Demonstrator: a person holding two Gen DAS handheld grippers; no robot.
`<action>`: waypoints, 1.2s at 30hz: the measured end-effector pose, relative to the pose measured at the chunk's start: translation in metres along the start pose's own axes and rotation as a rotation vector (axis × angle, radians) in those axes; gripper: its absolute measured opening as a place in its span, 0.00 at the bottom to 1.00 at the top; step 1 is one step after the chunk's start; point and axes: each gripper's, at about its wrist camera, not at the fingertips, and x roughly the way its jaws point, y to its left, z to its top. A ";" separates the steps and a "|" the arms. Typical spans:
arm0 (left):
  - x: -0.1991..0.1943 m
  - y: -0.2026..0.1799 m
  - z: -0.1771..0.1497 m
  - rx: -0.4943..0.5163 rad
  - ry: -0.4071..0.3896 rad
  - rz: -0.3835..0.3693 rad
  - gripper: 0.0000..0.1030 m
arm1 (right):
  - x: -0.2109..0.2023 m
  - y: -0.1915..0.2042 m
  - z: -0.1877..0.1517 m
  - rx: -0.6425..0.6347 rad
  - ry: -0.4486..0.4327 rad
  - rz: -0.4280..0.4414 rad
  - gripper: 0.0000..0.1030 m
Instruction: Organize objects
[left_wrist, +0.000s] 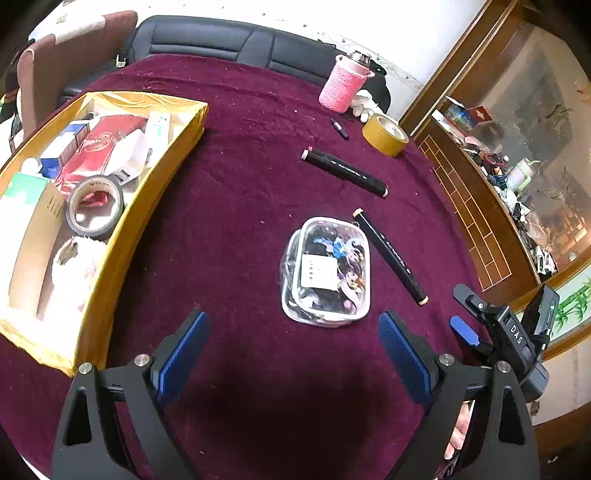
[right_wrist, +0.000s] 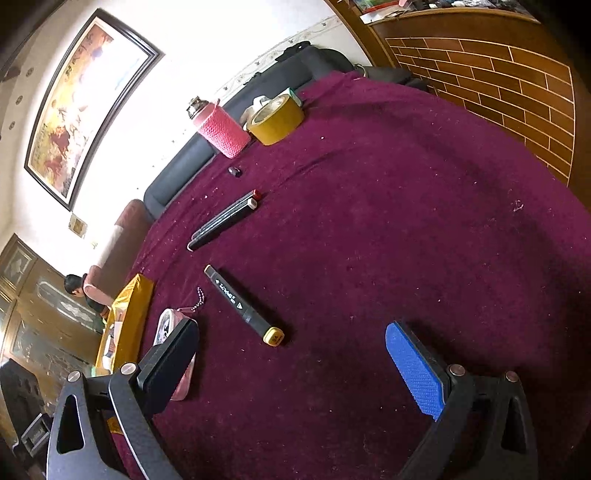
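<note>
A clear zip pouch (left_wrist: 327, 271) full of small dark items lies on the maroon cloth just ahead of my left gripper (left_wrist: 291, 332), which is open and empty. A black marker (left_wrist: 391, 254) lies beside the pouch on its right; another black marker (left_wrist: 343, 171) lies farther back. A gold open box (left_wrist: 110, 236) at the left holds a tape roll (left_wrist: 95, 208), a red packet and cartons. My right gripper (right_wrist: 291, 350) is open and empty, with the yellow-capped marker (right_wrist: 243, 306) just ahead and the pouch (right_wrist: 173, 325) behind its left finger.
A pink knit-covered bottle (left_wrist: 345, 83) and a yellow tape roll (left_wrist: 386, 134) stand at the table's far edge, with a small dark cap (left_wrist: 340, 128) near them. A wooden cabinet (left_wrist: 480, 206) borders the right side. A black sofa (left_wrist: 229, 40) is behind the table.
</note>
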 end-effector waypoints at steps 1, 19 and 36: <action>0.000 0.002 0.001 0.002 -0.002 -0.002 0.89 | 0.001 0.001 0.000 -0.007 0.002 -0.004 1.00; 0.034 -0.016 0.016 0.159 0.003 0.007 0.89 | 0.004 0.006 -0.001 -0.027 0.007 -0.023 1.00; 0.085 -0.058 0.025 0.369 -0.012 0.087 0.89 | 0.010 0.017 -0.005 -0.097 0.018 -0.118 1.00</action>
